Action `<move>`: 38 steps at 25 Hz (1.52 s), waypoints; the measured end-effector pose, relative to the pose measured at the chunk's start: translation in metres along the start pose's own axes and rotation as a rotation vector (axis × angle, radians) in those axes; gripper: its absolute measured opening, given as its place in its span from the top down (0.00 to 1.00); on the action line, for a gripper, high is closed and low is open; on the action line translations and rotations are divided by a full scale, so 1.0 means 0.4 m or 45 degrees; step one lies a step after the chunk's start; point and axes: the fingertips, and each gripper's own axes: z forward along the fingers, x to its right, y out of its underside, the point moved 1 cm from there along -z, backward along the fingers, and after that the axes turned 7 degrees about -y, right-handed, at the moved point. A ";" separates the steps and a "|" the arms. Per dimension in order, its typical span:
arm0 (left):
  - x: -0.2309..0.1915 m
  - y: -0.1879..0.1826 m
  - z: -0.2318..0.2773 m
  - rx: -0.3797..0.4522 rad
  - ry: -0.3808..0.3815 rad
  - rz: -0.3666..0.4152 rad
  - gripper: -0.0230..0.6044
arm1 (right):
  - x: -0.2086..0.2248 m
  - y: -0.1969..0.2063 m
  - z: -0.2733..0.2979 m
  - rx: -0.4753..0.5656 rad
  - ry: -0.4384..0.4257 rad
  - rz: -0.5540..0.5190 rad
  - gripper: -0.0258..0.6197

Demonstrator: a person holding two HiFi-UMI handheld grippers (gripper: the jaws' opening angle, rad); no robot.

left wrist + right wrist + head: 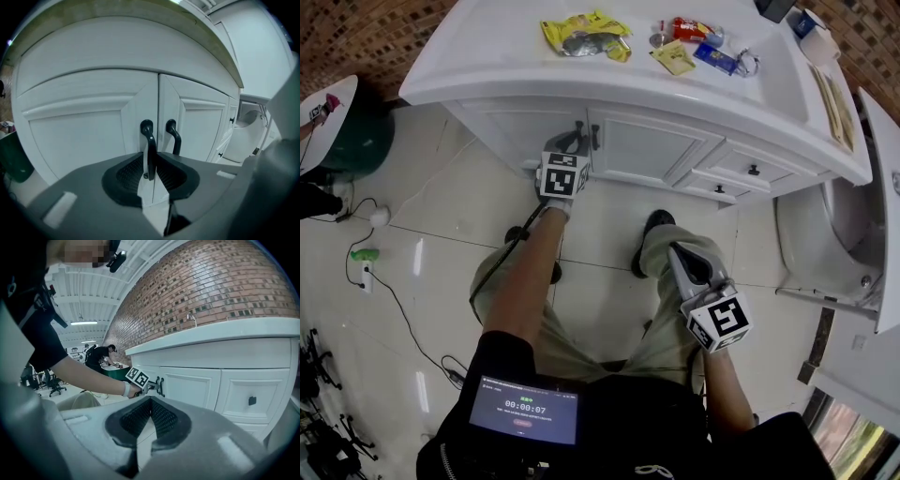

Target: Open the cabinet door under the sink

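Note:
The white vanity has two cabinet doors under its countertop (487, 56), each with a black handle. In the left gripper view, the left door (79, 136) and the right door (201, 126) lie flush and closed. My left gripper (150, 161) is shut on the left door's handle (148, 136), with the right door's handle (172, 136) just beside it. In the head view the left gripper (575, 141) reaches the doors' seam. My right gripper (678, 255) hangs by the person's right knee, away from the cabinet. Its jaws (150, 401) are shut on nothing.
A yellow packet (586, 33) and small items (698, 47) lie on the countertop. Drawers (750, 171) sit right of the doors, a toilet (825, 225) beyond them. A green bin (352, 141) and cables (384, 291) are on the tiled floor at left.

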 end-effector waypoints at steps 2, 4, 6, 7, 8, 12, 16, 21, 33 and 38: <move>-0.001 -0.003 0.006 0.001 -0.007 0.000 0.80 | 0.000 -0.003 0.000 0.002 0.005 -0.002 0.97; -0.003 -0.005 0.008 0.003 -0.012 -0.007 0.80 | 0.001 -0.003 -0.003 0.005 0.009 0.001 0.97; -0.002 -0.006 0.010 0.003 -0.015 -0.016 0.80 | 0.003 -0.001 -0.007 0.005 0.013 0.006 0.97; -0.002 -0.007 0.012 0.004 -0.017 -0.020 0.80 | 0.004 0.000 -0.008 0.004 0.014 0.008 0.97; -0.002 -0.008 0.013 0.006 -0.020 -0.021 0.80 | 0.005 0.002 -0.008 0.004 0.015 0.011 0.97; 0.002 -0.005 0.008 0.005 -0.032 -0.003 0.85 | 0.003 0.000 -0.010 0.008 0.017 0.009 0.97; 0.004 0.002 0.000 0.007 -0.040 -0.013 0.85 | 0.005 -0.004 -0.017 0.011 0.024 0.005 0.97; 0.006 0.015 -0.019 0.000 -0.039 -0.019 0.85 | 0.000 -0.002 -0.027 0.014 0.028 0.007 0.97; 0.007 0.056 -0.095 -0.007 -0.025 -0.013 0.85 | -0.040 -0.034 -0.046 0.052 0.010 -0.009 0.97; 0.005 0.079 -0.133 -0.011 -0.022 -0.018 0.85 | -0.060 -0.032 -0.052 0.056 -0.002 -0.011 0.97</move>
